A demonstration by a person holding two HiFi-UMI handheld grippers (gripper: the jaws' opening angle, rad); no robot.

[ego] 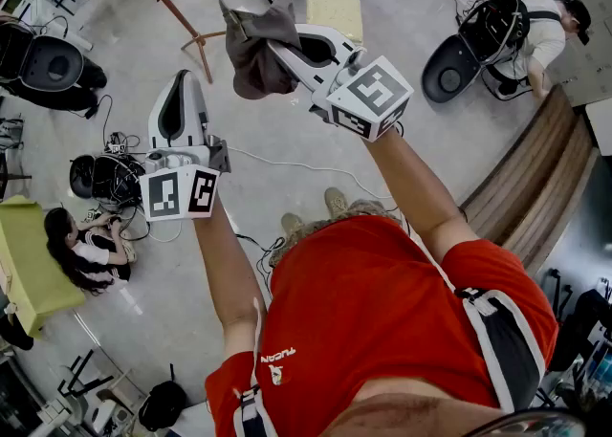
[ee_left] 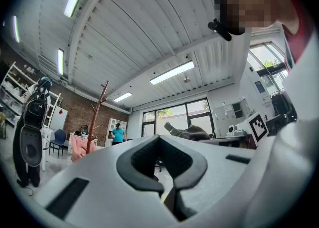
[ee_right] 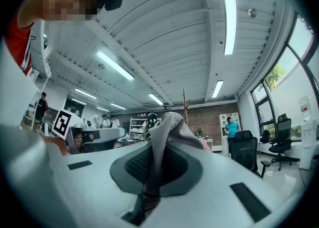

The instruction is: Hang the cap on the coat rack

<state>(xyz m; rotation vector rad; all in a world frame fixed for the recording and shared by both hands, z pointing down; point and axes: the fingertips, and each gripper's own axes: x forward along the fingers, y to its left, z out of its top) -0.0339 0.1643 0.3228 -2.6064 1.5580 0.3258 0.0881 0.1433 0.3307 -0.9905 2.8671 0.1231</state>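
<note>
Pinching grey fabric cap (ee_right: 169, 127) in right tongs (ee_right: 158, 167); holding left tongs (ee_left: 167, 192) closed on nothing. Facing upright reddish-brown wooden coat rack (ee_right: 184, 101) at 12 o'clock beyond cap.

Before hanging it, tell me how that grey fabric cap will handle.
The grey fabric cap is probably floppy: it droops in folds from the right gripper. Likely light: one pinched edge carries it.

The right gripper (ego: 251, 16) is held high, its jaws pinching a grey-brown cap (ego: 254, 62) that droops below them. The left gripper (ego: 184, 91) stands lower, apart from the cap. The rack (ego: 175, 12) slants beyond, upper left.
</note>
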